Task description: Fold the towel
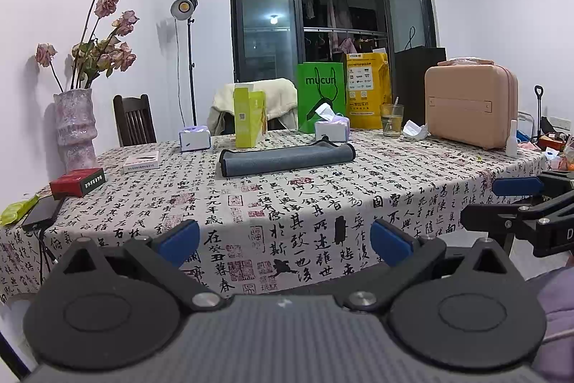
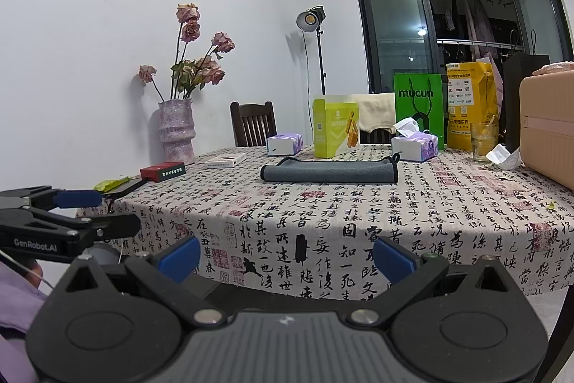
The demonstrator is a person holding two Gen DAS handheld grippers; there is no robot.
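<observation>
Well apart from both jaws — wide open, empty — folded grey towel (image 1: 287,159) on tablecloth (image 1: 323,200).

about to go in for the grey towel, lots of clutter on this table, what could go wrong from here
1. The towel lies toward the far side of the table; the left gripper and right gripper, both open, are off the near edge, so the long reach may drag the tablecloth.
2. The tissue box and yellow-green carton stand right behind the towel; lifting its far edge could topple them.
3. The glass beyond could tip.
</observation>
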